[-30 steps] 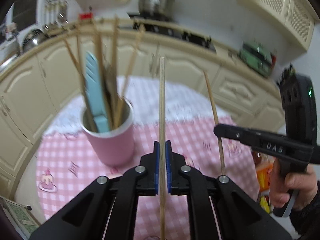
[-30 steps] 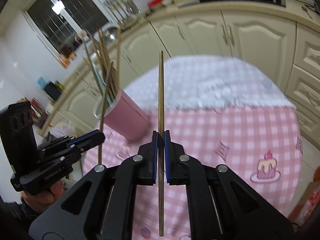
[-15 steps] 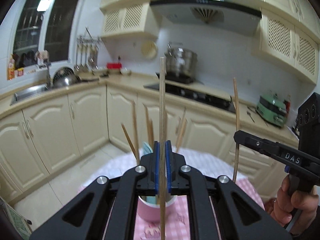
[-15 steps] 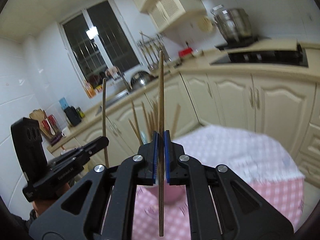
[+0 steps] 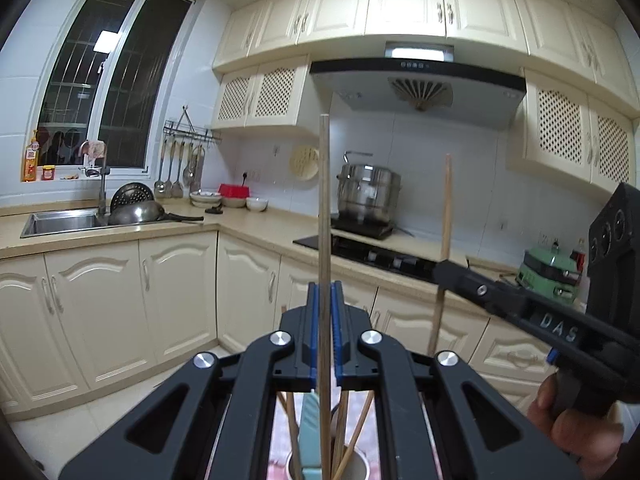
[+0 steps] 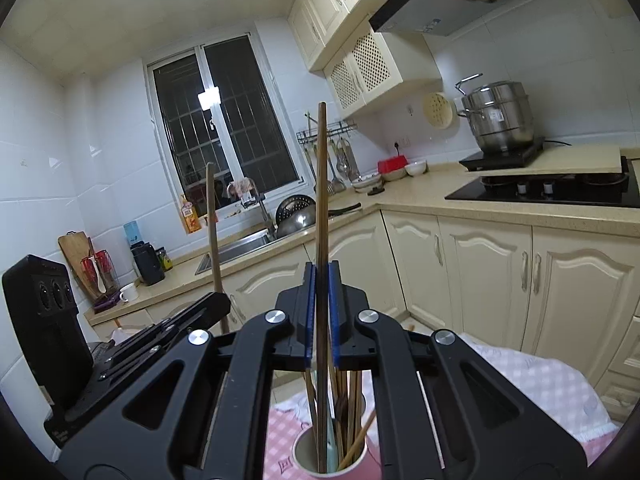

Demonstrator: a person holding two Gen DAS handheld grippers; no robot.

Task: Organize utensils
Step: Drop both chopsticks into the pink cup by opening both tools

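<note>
Two grippers, each clamped tight on one upright chopstick: left gripper [image 5: 324,334] on a pale chopstick [image 5: 324,208], right gripper [image 6: 321,314] on a dark chopstick [image 6: 322,184]. Only the right wrist view shows the pink cup [image 6: 362,465] whole at 6 o'clock; the left wrist view shows just its rim.

Cream cabinets [image 5: 172,300] line white-tiled walls; a dark window [image 5: 108,96] stands above the sink [image 5: 60,220].

Only readable text: "DAS" in pale raised letters on the side of the right hand-held gripper [image 5: 440,270], seen from the left wrist camera. Label on the steel pot [image 6: 498,120] and print on the orange bottle [image 6: 191,216] on the windowsill: too small to read.
</note>
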